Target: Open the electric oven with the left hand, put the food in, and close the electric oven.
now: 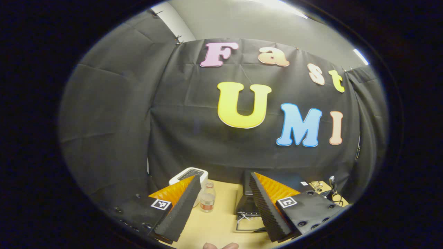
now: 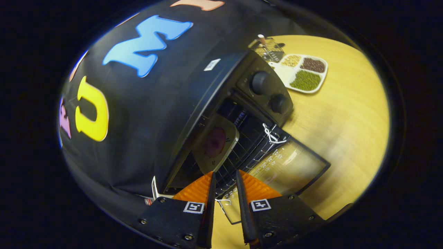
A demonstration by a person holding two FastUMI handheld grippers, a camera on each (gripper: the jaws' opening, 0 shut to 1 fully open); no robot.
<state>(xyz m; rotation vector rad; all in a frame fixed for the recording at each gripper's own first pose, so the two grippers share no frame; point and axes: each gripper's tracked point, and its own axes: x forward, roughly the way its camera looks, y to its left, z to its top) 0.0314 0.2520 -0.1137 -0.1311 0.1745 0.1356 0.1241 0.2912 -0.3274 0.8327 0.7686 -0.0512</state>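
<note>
I judge the job two-thirds done: the oven [image 2: 221, 114] stands on the counter [image 2: 346, 121] with its door [image 2: 289, 166] dropped open, and the plate of food [image 2: 216, 143] sits on the rack inside. Closing the door remains. My right tongs [image 2: 224, 188] hover just before the door, nearly closed, grasping nothing. My left tongs [image 1: 221, 204] are released, raised well back from the oven. A bottle [image 1: 208, 197] stands left of the oven, a sectioned tray [image 2: 304, 72] beyond its knobs; neither blocks the door.

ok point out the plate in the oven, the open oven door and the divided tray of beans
square plate with pink food [image 2: 215, 144], right gripper view, its centre
glass oven door [image 2: 289, 167], right gripper view, the pane
white divided bean tray [image 2: 306, 80], right gripper view, green compartment
</note>
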